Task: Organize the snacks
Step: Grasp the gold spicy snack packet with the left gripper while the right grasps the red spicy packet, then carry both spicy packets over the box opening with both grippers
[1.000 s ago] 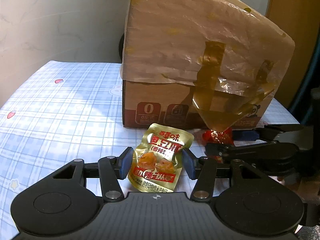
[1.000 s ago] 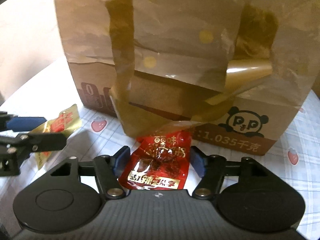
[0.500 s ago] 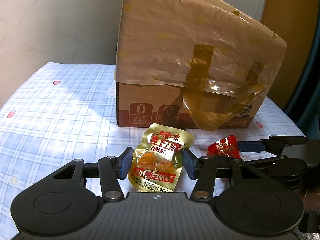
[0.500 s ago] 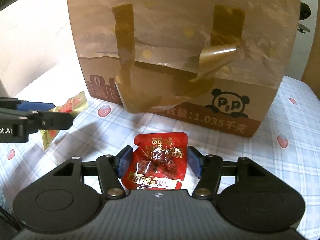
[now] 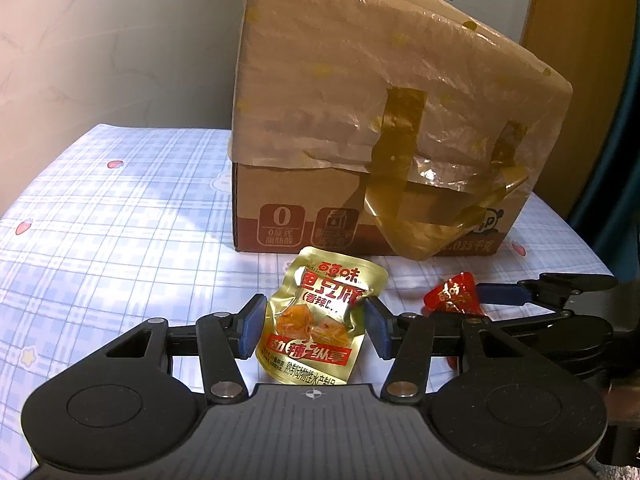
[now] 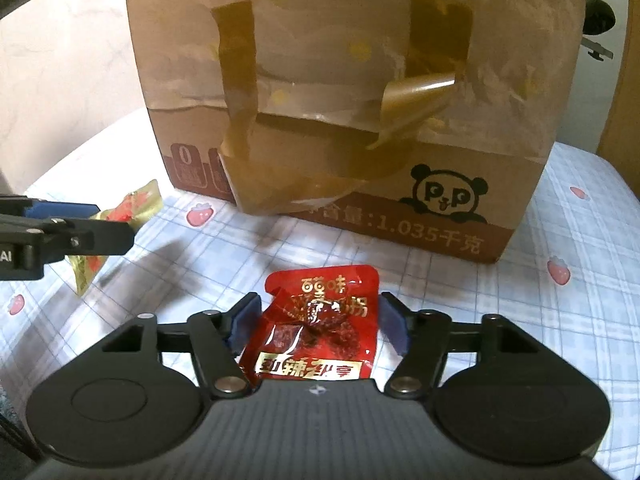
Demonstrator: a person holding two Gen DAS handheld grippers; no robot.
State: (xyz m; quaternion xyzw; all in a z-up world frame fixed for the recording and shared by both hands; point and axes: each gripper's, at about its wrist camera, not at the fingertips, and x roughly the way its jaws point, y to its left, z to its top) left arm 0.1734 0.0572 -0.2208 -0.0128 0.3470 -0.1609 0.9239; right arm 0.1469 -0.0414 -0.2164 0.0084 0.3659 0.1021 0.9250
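Left wrist view: the left gripper (image 5: pixel 314 330) has its blue pads clamped on a gold snack packet (image 5: pixel 320 330), held upright just in front of a taped cardboard box (image 5: pixel 380 120). Right wrist view: the right gripper (image 6: pixel 320 324) has a red snack packet (image 6: pixel 322 326) standing between its pads, also in front of the box; its jaws have just been closing, and the pads appear to press the packet's edges. Both packets are lifted but not yet put away, so the sorting looks barely begun. Where they belong is not visible. The box stands on a blue checked tablecloth (image 5: pixel 120 220) with its slot half covered by loose brown tape (image 6: pixel 416 98), which could block entry.
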